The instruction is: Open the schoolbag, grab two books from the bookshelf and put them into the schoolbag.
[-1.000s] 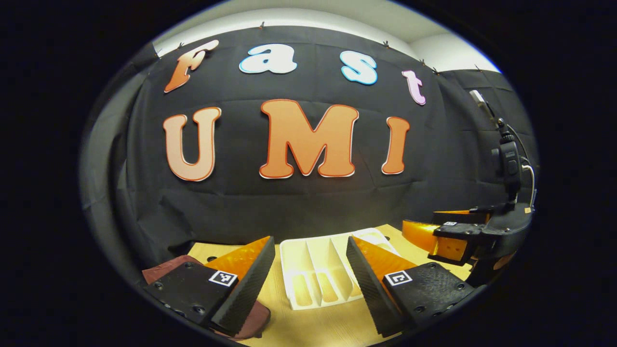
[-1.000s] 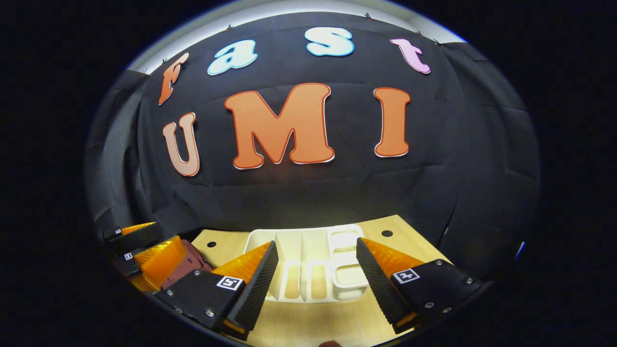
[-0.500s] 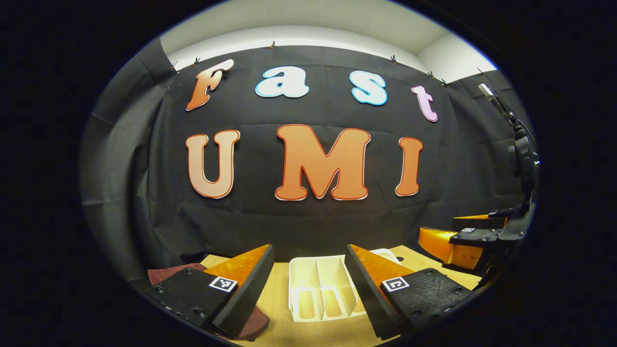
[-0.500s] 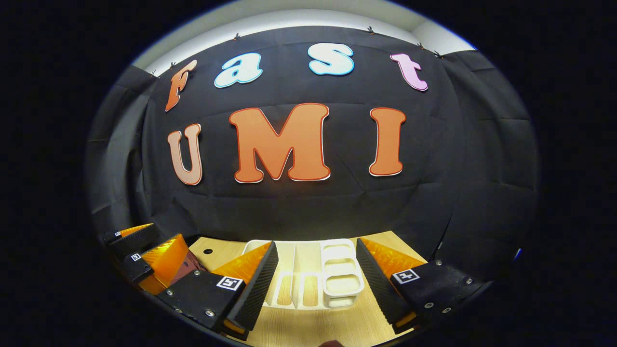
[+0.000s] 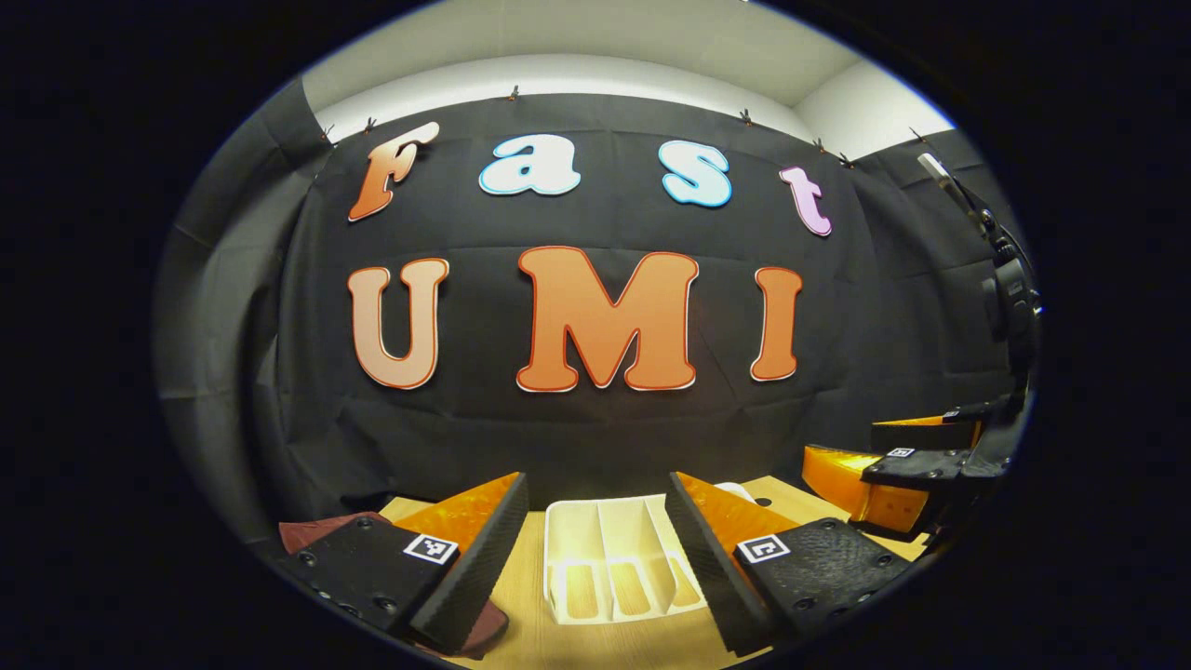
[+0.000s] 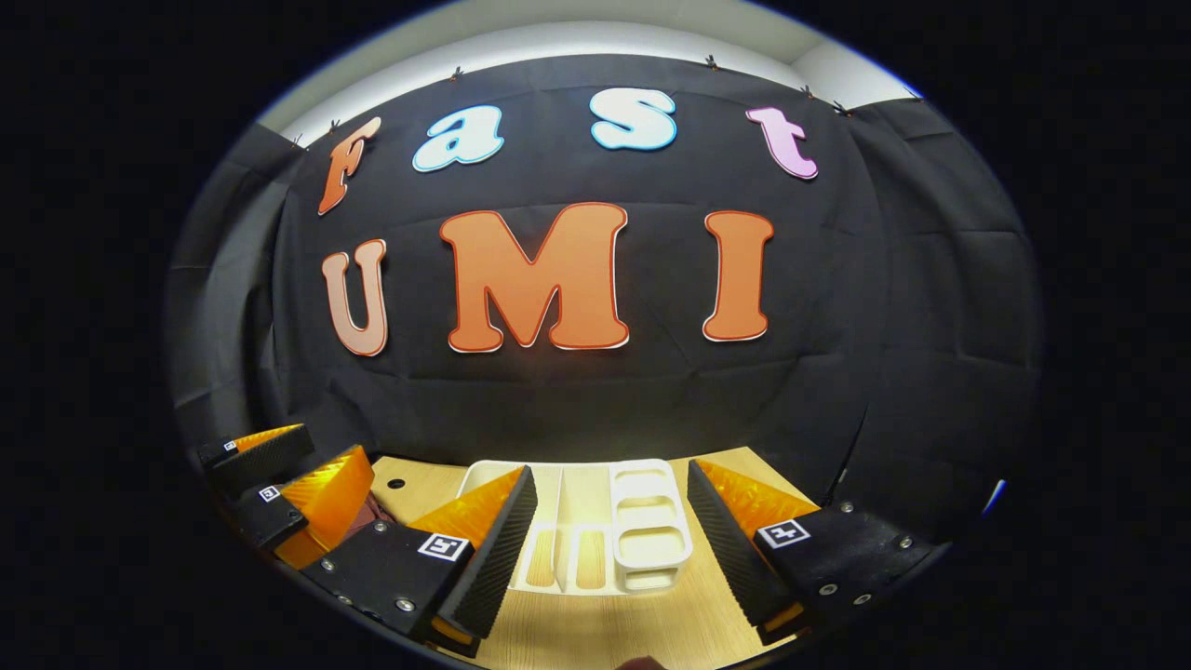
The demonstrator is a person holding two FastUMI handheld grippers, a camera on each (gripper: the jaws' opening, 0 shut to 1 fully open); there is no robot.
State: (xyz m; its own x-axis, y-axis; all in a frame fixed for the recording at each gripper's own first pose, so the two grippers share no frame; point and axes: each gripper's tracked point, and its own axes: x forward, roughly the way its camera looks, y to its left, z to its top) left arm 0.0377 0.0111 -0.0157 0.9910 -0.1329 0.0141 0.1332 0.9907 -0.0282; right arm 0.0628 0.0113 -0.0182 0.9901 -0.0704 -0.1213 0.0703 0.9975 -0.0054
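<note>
On the counter (image 5: 530,642): white bookshelf (image 5: 609,568) lying flat, no books.
Your left tongs (image 5: 595,549): apart, holding nothing.
Your right tongs (image 6: 609,544): apart, holding nothing.

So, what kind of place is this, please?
Probably a staged recording booth, not a real home. A black cloth wall hangs behind a small wooden table. On the table stand a white plastic bookshelf and a dark red schoolbag. The left claw and right claw are both open.
</note>
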